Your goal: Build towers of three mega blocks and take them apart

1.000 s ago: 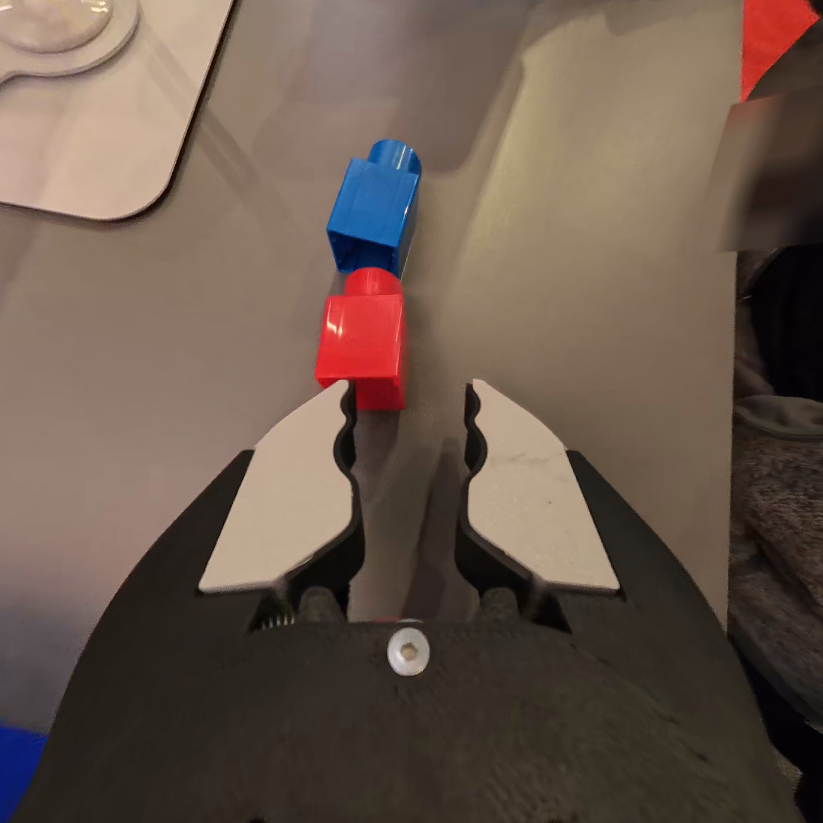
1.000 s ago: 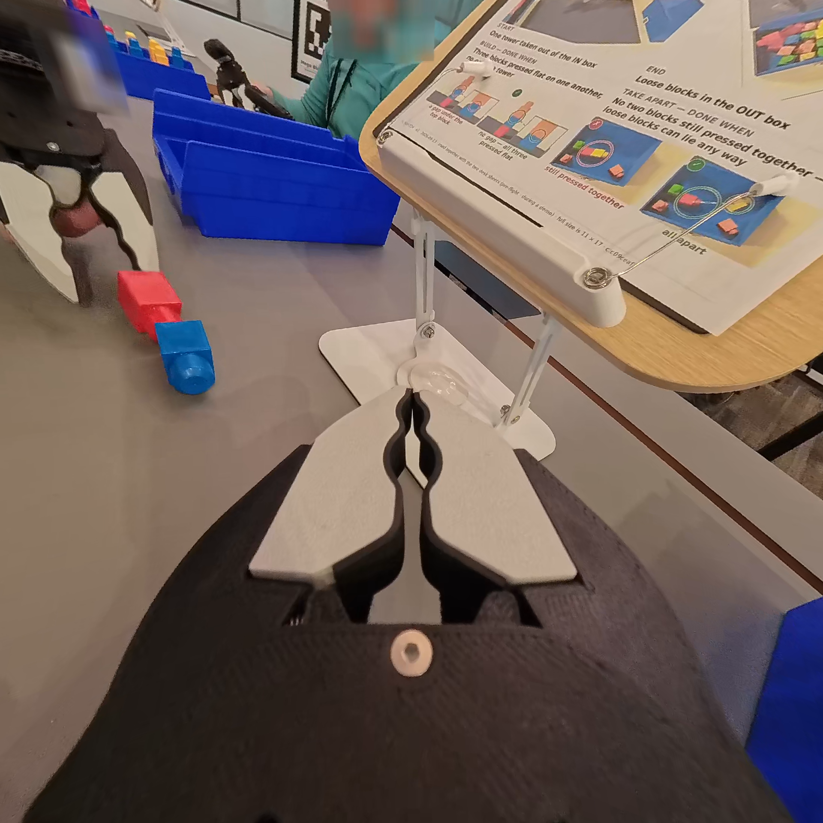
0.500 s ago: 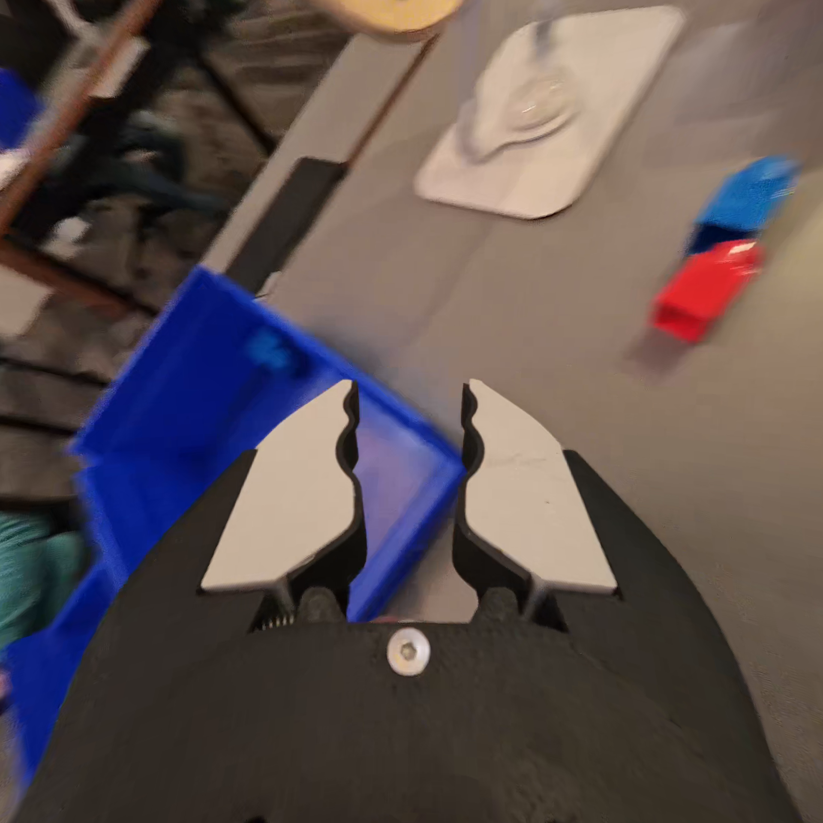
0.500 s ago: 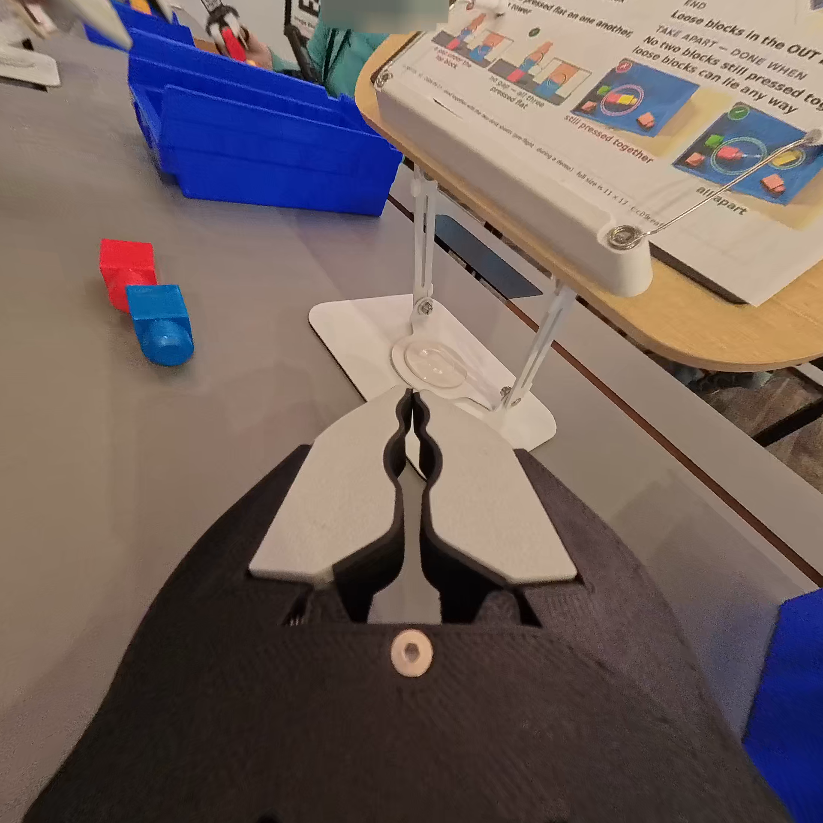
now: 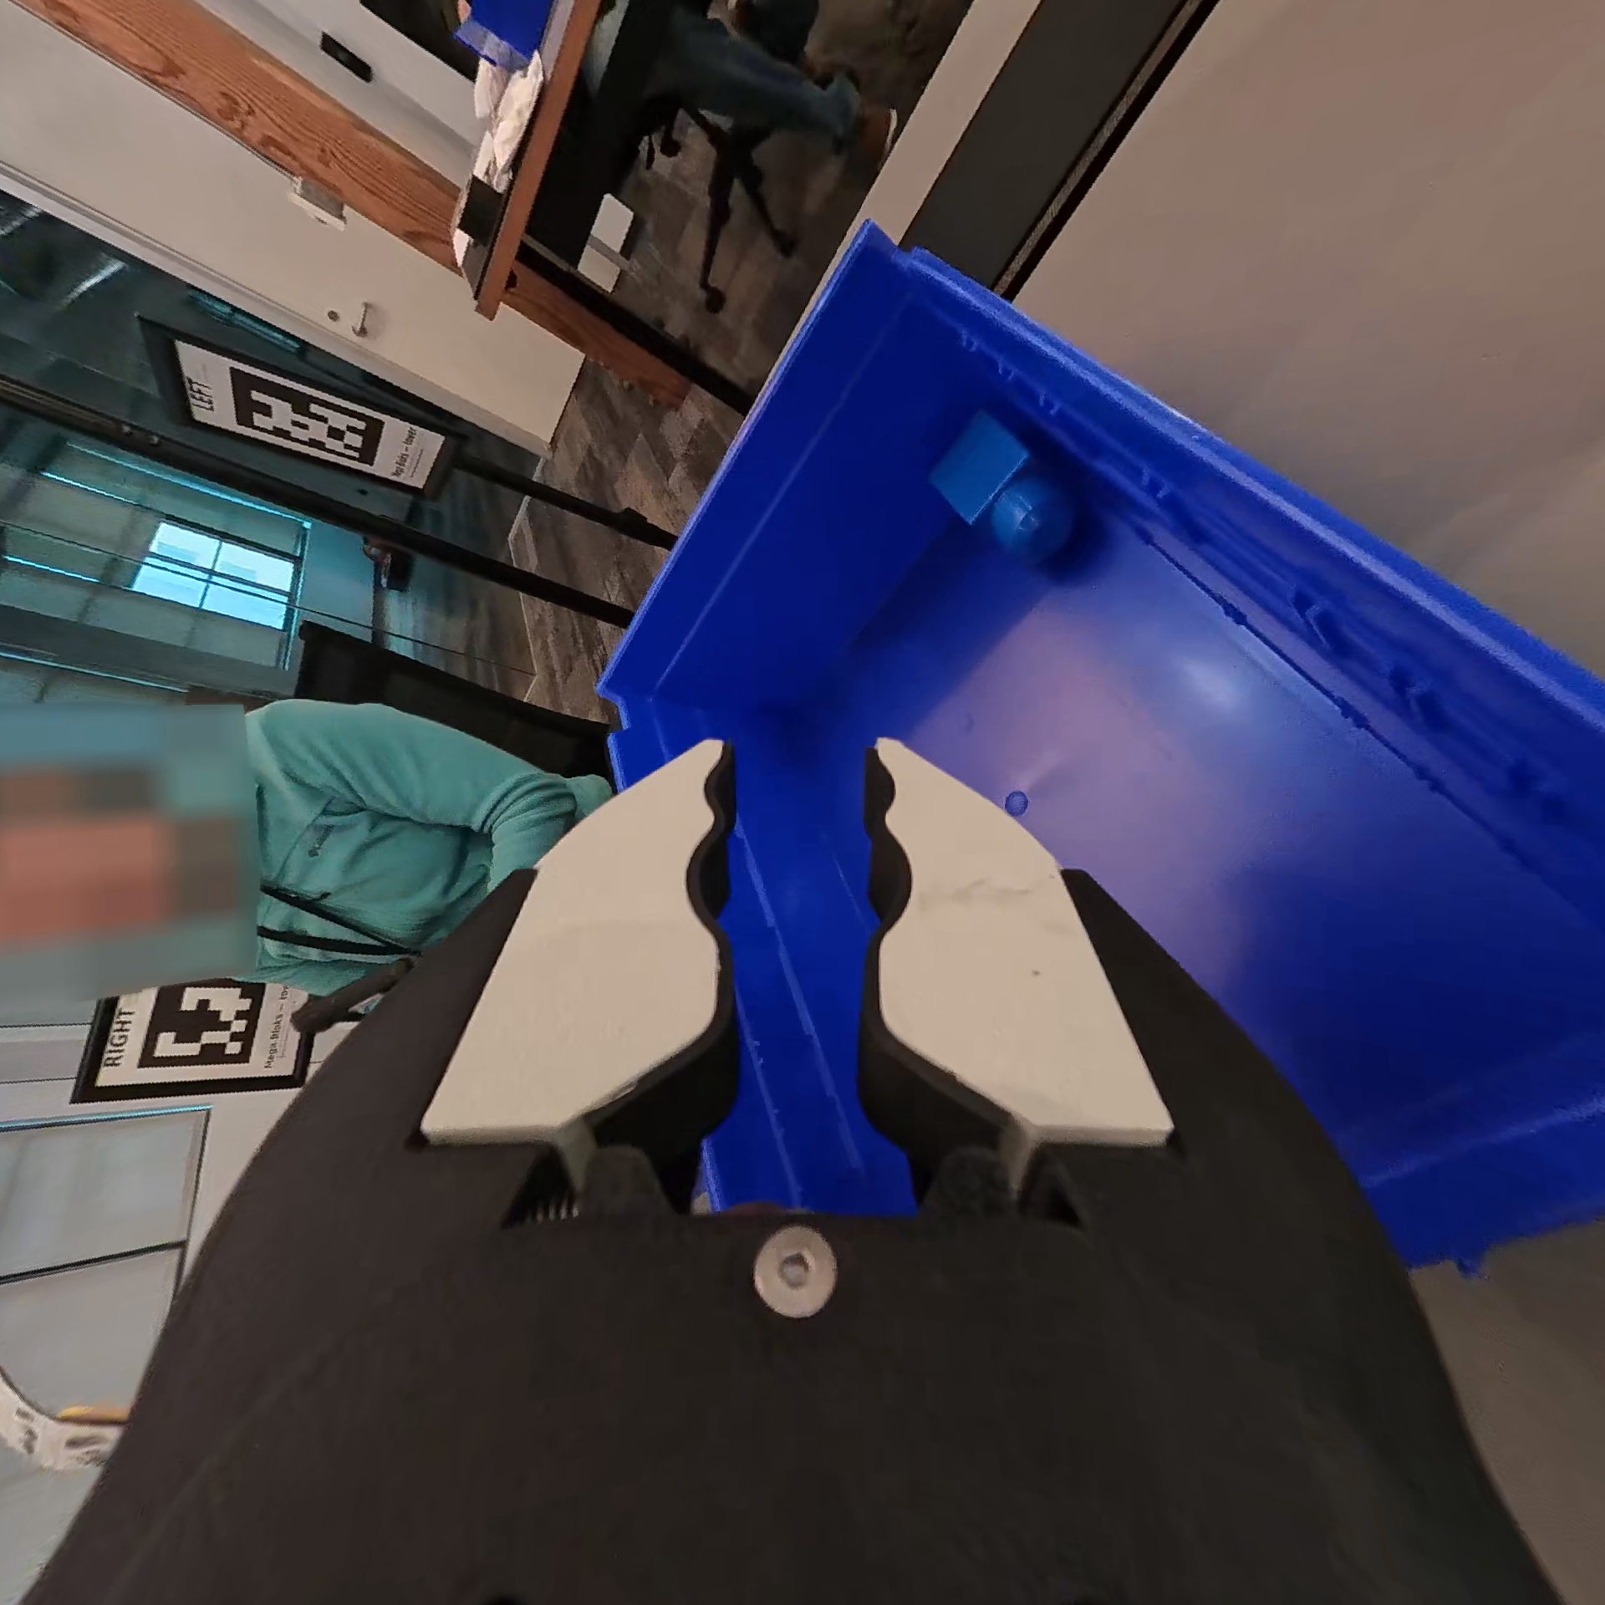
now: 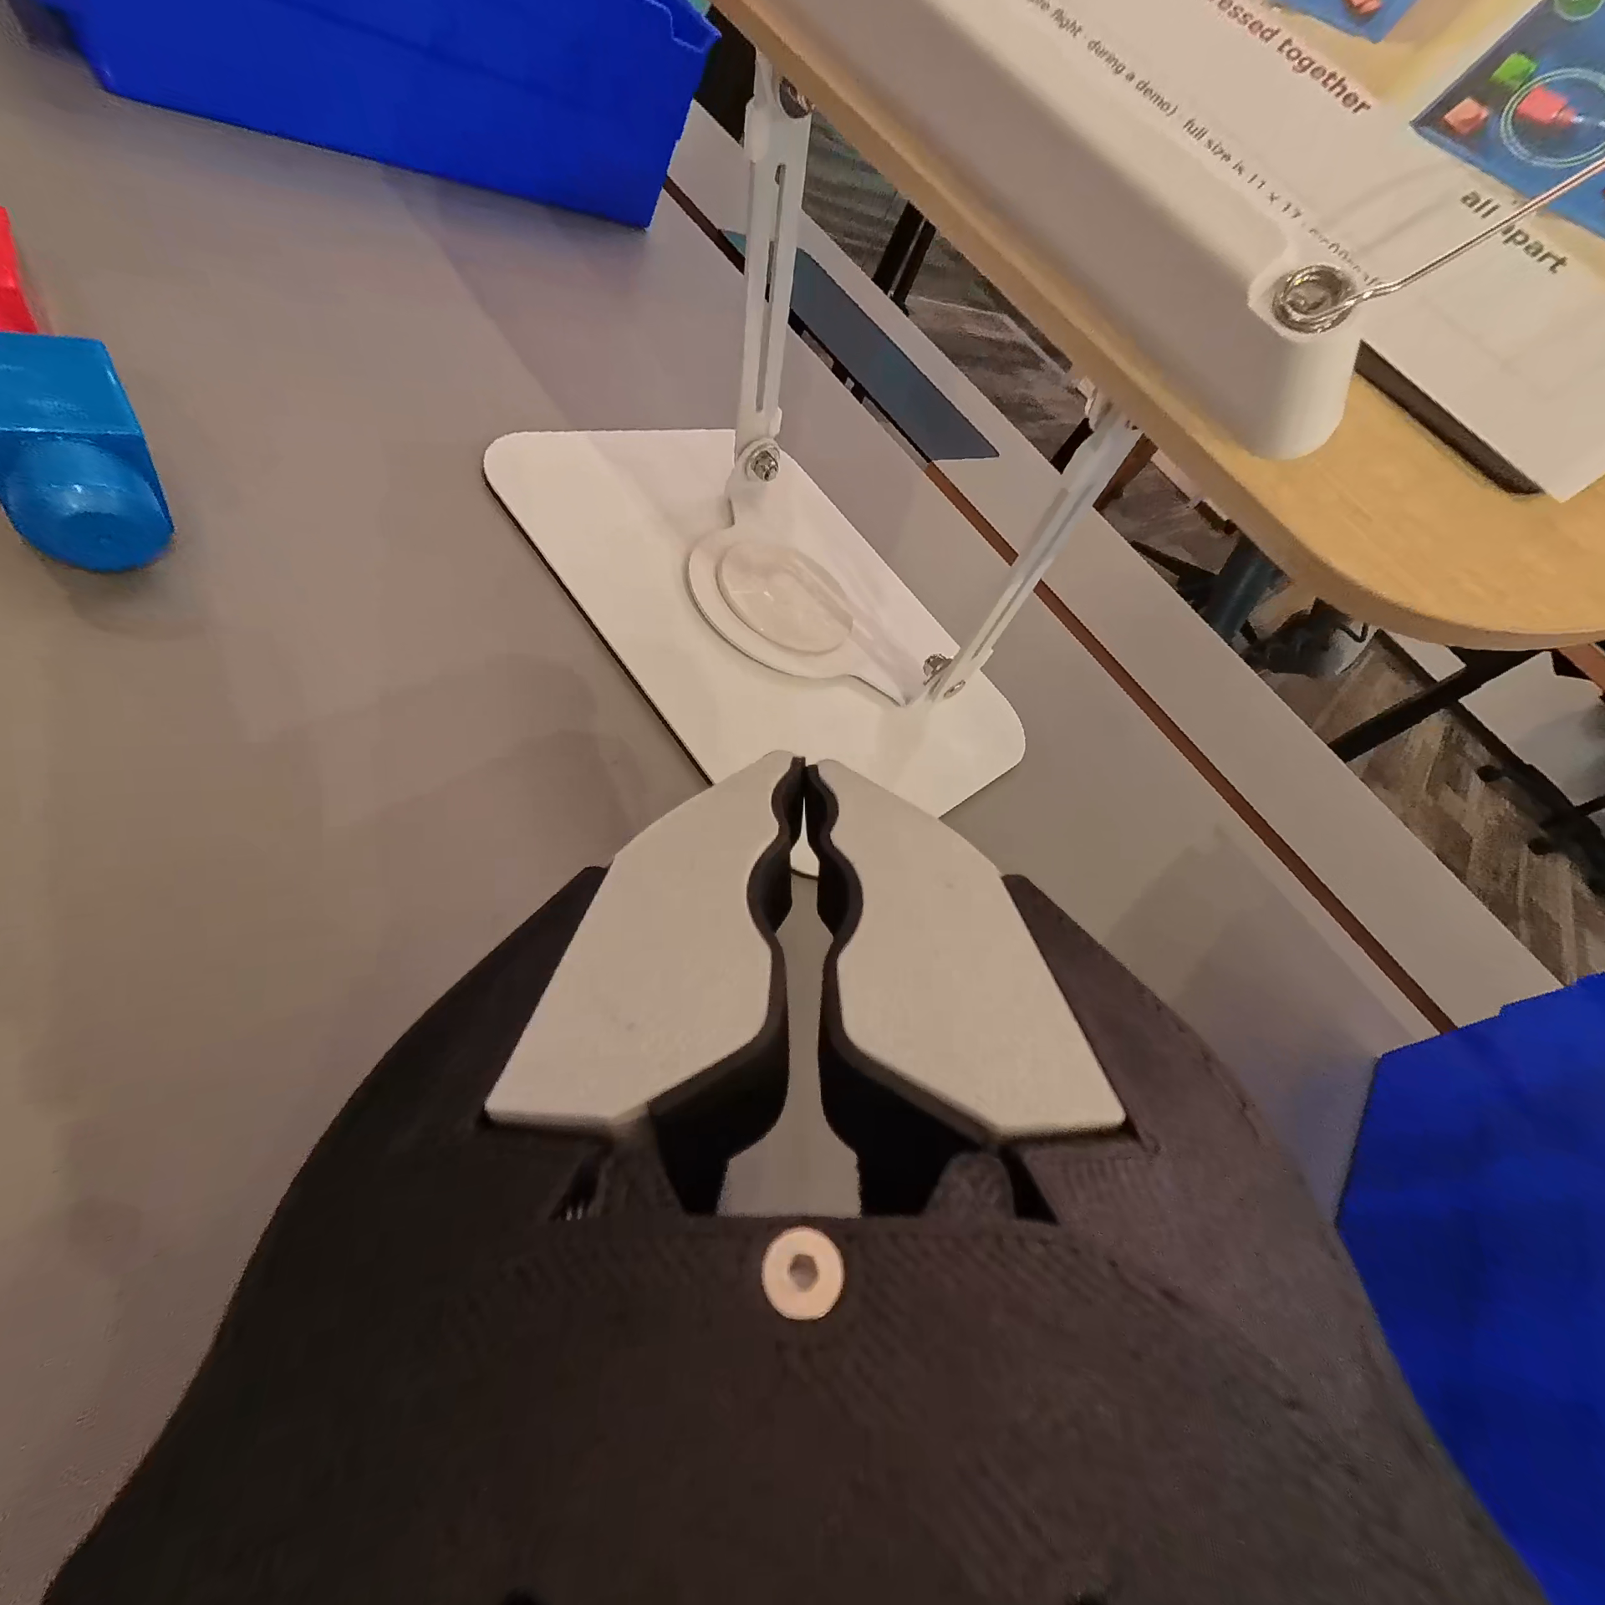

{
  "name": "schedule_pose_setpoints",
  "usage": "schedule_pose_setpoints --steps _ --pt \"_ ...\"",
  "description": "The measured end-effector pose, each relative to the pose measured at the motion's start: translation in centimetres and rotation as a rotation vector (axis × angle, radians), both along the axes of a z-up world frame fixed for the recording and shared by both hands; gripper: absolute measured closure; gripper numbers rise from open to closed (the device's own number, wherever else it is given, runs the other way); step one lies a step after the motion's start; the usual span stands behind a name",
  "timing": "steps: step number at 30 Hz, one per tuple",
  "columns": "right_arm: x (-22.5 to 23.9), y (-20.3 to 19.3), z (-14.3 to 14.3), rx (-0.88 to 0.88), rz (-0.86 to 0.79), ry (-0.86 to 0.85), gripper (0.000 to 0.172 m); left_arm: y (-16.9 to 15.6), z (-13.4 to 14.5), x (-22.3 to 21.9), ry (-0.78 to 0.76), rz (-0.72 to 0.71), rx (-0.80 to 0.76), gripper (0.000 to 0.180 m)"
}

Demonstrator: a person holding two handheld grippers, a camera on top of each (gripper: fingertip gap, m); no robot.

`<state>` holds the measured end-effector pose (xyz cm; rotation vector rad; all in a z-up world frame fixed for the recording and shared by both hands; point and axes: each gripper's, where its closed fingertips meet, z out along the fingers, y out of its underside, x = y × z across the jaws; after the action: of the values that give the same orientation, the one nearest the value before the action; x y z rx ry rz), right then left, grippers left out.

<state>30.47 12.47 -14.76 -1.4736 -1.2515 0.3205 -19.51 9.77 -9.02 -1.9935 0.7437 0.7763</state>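
While hanging over the blue bin (image 5: 1303, 868), left claw (image 5: 799, 764) open a little, nothing between the fingers. One blue block (image 5: 986, 478) down in the far corner of the bin, lying on its side against the wall. Right claw (image 6: 803, 769) shut tight on nothing, low over the gray table (image 6: 304, 695), near the white stand (image 6: 782, 608).

Looks like the fetching step: probably going for a third block. Needs the left claw to open wider, reach the far corner and pinch that block by its flat sides.

Another blue block (image 6: 69, 460) far left on the table, touching a red block (image 6: 13, 278). Hard to tell if pressed together. Red one mostly cut off. Rest of the bin hidden behind the claw.
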Motion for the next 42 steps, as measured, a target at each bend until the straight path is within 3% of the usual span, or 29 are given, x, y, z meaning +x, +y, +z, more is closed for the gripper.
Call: schedule_pose_setpoints --steps 6,9,14,16,21,27,30,38,42 --pt "0.0 0.1 -0.5 -0.008 -0.001 -0.014 0.172 2.6 -1.2 0.5 -0.098 -0.052 -0.031 0.149" --pt "0.1 0.2 -0.6 -0.017 -0.002 -0.009 0.172 4.4 -2.3 2.3 -0.231 -0.182 -0.114 0.151" --pt "0.2 0.3 -0.7 -0.036 0.001 0.003 0.172 7.9 -4.7 3.5 -0.289 -0.343 -0.267 0.147" --pt "0.2 0.4 -0.7 -0.039 0.001 0.004 0.172 9.3 -6.6 3.1 -0.26 -0.346 -0.354 0.144" --pt "0.3 0.4 -0.9 -0.051 0.003 0.003 0.172 11.6 -9.7 3.9 -0.402 -0.329 -0.44 0.13" --pt "0.2 0.6 -1.1 -0.07 0.01 0.009 0.172 12.7 -13.2 2.5 -0.404 -0.167 -0.531 0.12" --pt "0.2 0.5 -1.2 -0.074 0.017 0.01 0.172 12.7 -13.0 2.1 -0.469 -0.108 -0.542 0.136" --pt "0.2 0.3 -0.8 -0.078 0.028 0.032 0.172 12.5 -12.6 1.4 -0.502 -0.09 -0.521 0.142" --pt "0.1 0.1 -0.6 -0.082 0.037 0.039 0.172 10.9 -10.0 0.6 -0.48 -0.075 -0.483 0.143"
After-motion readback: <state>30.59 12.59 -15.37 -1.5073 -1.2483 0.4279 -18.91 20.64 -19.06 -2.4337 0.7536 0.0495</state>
